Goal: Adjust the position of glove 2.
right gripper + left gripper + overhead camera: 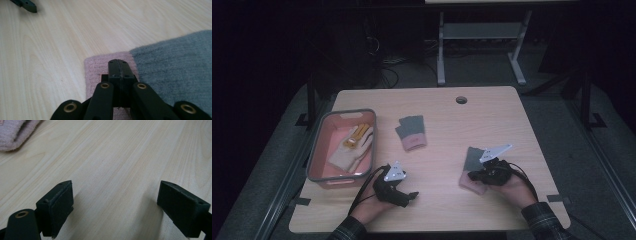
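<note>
The right gripper point(119, 68) is seen with jaws fully closed over the pink cuff of a grey-and-pink sock point(472, 170) lying flat near the table's point(492, 110) front right; whether fabric is actually pinched cannot be told. The cuff is probably targeted as the easiest edge to lift. The left gripper point(113, 207) is held wide open and empty just above bare wood, likely kept ready beside the grey bin point(314, 160), where a cream glove point(352, 147) is already lying. A second sock point(412, 132) is left mid-table.
</note>
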`<state>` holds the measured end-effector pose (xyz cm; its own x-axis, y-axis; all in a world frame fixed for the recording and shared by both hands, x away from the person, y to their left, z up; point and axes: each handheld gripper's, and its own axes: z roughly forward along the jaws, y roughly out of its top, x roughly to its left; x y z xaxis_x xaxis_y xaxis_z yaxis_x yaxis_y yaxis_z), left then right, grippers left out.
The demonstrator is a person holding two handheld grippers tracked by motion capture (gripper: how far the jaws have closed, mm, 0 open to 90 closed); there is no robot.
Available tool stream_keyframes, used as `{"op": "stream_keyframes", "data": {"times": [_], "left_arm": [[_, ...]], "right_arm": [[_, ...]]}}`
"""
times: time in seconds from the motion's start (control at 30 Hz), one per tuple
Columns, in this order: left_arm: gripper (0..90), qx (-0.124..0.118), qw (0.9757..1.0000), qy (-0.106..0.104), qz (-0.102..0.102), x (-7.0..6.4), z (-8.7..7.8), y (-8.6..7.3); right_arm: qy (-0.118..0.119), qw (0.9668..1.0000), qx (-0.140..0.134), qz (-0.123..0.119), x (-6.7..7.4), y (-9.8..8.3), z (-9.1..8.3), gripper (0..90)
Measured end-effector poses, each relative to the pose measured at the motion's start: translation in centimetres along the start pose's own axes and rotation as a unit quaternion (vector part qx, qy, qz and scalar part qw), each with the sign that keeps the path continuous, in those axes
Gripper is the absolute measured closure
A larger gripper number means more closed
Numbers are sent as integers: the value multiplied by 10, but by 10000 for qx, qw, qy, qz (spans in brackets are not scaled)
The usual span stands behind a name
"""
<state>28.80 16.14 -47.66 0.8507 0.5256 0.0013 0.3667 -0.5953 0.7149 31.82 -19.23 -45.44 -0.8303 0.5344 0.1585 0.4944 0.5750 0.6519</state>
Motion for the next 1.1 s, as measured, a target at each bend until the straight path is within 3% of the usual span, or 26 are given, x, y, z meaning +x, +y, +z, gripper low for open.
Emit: {"op": "stream_keyframes", "data": {"times": [0.2,0.4,0.53,0.67,0.83,0.87,0.93,1.0,1.03,1.07,1.1], "left_arm": [[127,-11,10000,3,-1,0,0,0],[127,-8,10000,1,3,0,0,0],[128,-6,10000,0,6,0,0,0],[127,-5,10000,0,5,0,0,0],[124,-7,10000,-8,0,0,0,0],[124,-20,10000,-6,8,0,0,0],[124,-22,10000,-7,9,0,1,0],[124,20,10000,-3,10,0,0,1],[124,20,10000,-3,10,0,0,1],[126,51,10000,5,4,0,1,2],[128,92,10000,19,-6,0,1,3]], "right_arm": [[125,9998,8,-144,10,7,8,900],[313,9986,78,-421,28,17,21,900],[417,9979,111,-478,38,22,26,900],[390,9975,88,-583,39,23,25,900],[274,9987,-231,-361,33,19,10,820],[96,9992,-329,-190,27,15,1,758],[61,9993,-343,-132,23,12,-3,730],[-205,9991,-377,48,12,2,-13,594],[-205,9991,-377,48,12,2,-13,594],[-416,9980,-409,240,4,-6,-20,496],[-485,9974,-460,282,2,-9,-23,466]]}}
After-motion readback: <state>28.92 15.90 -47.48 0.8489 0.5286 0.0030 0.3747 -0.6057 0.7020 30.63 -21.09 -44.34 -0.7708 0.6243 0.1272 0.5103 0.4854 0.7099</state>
